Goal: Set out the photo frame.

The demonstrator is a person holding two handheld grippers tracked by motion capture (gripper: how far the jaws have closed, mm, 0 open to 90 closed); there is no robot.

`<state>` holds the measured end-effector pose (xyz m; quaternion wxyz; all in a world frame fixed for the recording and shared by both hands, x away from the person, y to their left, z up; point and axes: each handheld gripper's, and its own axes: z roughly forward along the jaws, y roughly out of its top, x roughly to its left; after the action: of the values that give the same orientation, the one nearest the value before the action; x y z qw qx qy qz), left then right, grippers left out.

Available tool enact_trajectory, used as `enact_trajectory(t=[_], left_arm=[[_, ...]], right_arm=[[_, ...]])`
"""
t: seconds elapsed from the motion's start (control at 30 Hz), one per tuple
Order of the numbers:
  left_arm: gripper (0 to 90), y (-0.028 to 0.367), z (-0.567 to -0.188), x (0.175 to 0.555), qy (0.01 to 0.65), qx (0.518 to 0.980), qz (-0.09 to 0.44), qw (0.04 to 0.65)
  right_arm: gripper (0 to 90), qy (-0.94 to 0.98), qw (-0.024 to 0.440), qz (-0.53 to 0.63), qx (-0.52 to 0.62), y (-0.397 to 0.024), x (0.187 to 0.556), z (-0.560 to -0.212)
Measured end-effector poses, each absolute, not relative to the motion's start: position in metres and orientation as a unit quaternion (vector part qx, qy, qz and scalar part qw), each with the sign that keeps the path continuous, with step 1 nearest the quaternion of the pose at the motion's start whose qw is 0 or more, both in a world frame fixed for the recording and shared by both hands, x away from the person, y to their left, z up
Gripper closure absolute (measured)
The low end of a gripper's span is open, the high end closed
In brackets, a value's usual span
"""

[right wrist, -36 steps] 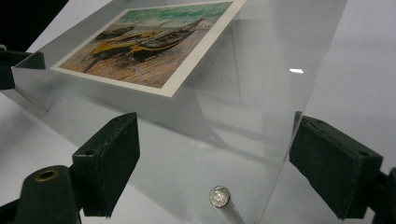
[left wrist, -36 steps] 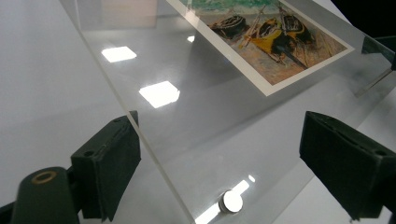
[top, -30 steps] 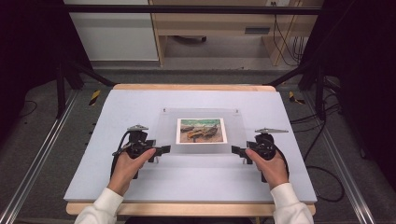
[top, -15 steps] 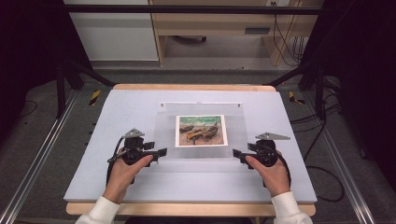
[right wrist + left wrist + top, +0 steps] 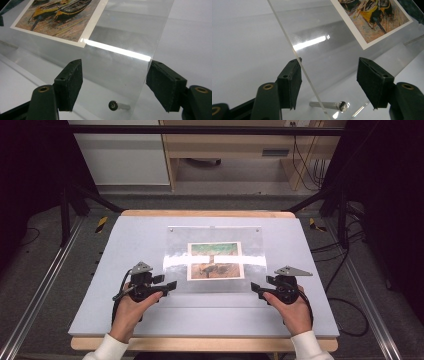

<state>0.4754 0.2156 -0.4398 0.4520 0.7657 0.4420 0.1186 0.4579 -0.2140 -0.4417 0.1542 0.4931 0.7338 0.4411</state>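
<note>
A clear acrylic picture frame (image 5: 177, 247) lies on the grey table top (image 5: 115, 245), with a print of boats (image 5: 215, 261) in its middle. My left gripper (image 5: 169, 283) is at its near left corner and my right gripper (image 5: 256, 289) at its near right corner. In the left gripper view the clear sheet's edge (image 5: 287, 32) runs between the jaws of the left gripper (image 5: 329, 77), close to one pad. In the right gripper view the sheet (image 5: 130, 32) lies between the right gripper's (image 5: 115, 80) jaws. Both pairs of jaws have just been closing, still apart from the sheet. A metal standoff pin (image 5: 329, 105) (image 5: 117, 106) sits under each corner.
The table's wooden front edge (image 5: 200, 343) is just below my hands. Black frame posts (image 5: 65, 210) stand at both back sides, and cables (image 5: 345, 270) trail off the right. A cabinet and a wooden bench stand beyond the table.
Both hands have drawn back toward the near edge. The frame's far edge now sits farther up the table, and a bright glare band crosses the sheet.
</note>
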Motion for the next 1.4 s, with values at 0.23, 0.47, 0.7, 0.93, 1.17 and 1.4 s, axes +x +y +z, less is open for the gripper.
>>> enact_trajectory(t=[0.23, 0.47, 0.7, 0.93, 1.17, 1.4], left_arm=[[38.8, 0.215, -0.439, 0.470, 0.440, 0.767, 0.128, 0.448], [39.9, 0.213, -0.438, 0.462, 0.435, 0.771, 0.142, 0.443], [42.7, 0.212, -0.437, 0.454, 0.430, 0.773, 0.156, 0.439], [46.8, 0.213, -0.438, 0.446, 0.430, 0.771, 0.164, 0.440], [50.7, 0.213, -0.438, 0.439, 0.427, 0.774, 0.172, 0.434], [55.2, 0.214, -0.439, 0.432, 0.431, 0.770, 0.176, 0.436]], right_arm=[[33.5, 0.733, 0.166, 0.441, 0.490, -0.214, 0.451, -0.442], [36.6, 0.737, 0.178, 0.438, 0.483, -0.215, 0.444, -0.441], [40.2, 0.741, 0.192, 0.432, 0.477, -0.214, 0.436, -0.441], [44.2, 0.743, 0.204, 0.425, 0.475, -0.214, 0.428, -0.441], [49.8, 0.747, 0.218, 0.418, 0.470, -0.214, 0.419, -0.441], [54.4, 0.745, 0.224, 0.414, 0.473, -0.214, 0.412, -0.441]])
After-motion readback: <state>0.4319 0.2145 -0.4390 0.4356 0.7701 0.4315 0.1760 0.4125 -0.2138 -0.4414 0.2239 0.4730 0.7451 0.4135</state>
